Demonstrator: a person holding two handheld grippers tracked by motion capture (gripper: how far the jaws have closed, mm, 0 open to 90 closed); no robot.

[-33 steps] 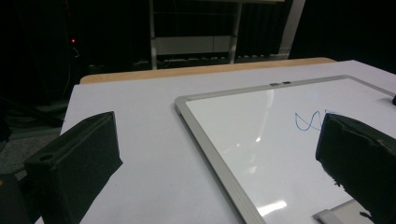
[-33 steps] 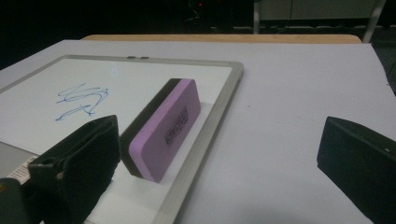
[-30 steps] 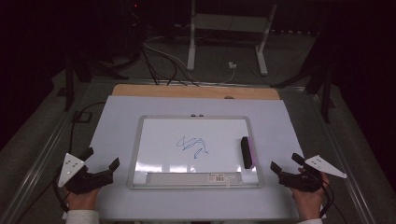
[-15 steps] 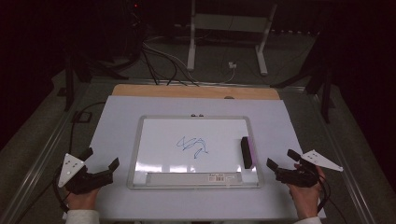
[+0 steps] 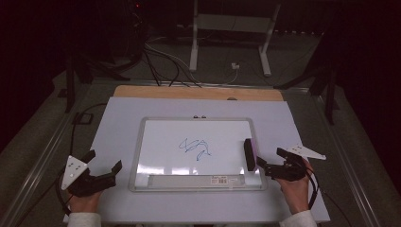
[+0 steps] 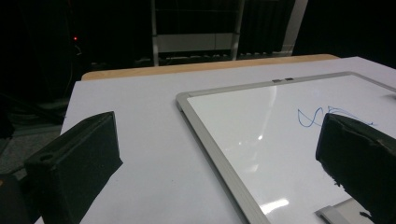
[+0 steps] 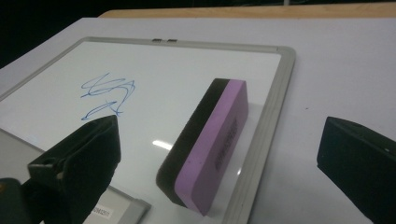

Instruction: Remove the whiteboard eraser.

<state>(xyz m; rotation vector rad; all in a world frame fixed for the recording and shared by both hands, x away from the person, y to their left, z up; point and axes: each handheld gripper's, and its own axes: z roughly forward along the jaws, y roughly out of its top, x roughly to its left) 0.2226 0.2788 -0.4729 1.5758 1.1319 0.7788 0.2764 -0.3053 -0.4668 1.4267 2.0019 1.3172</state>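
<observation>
A whiteboard (image 5: 161, 142) with a grey frame lies flat in the middle of the white table; a blue scribble (image 5: 196, 147) marks its centre. A purple and black eraser (image 5: 249, 153) rests on its long edge at the board's right edge. My right gripper (image 5: 270, 157) is open just right of the eraser, jaws pointing at it. In the right gripper view the eraser (image 7: 210, 149) lies ahead between the spread jaws, untouched, with the scribble (image 7: 107, 93) behind it. My left gripper (image 5: 104, 160) is open on the table left of the board. The left gripper view shows the board's frame (image 6: 210, 140) between its jaws.
A pen tray with a label (image 5: 189, 180) runs along the board's near edge. A wooden strip (image 5: 198, 93) borders the table's far side. Beyond it are a metal stand (image 5: 227, 28) and cables (image 5: 161, 61) on the dark floor.
My right gripper has moved left, closer to the eraser, staying open. The left gripper, board and eraser have not moved.
</observation>
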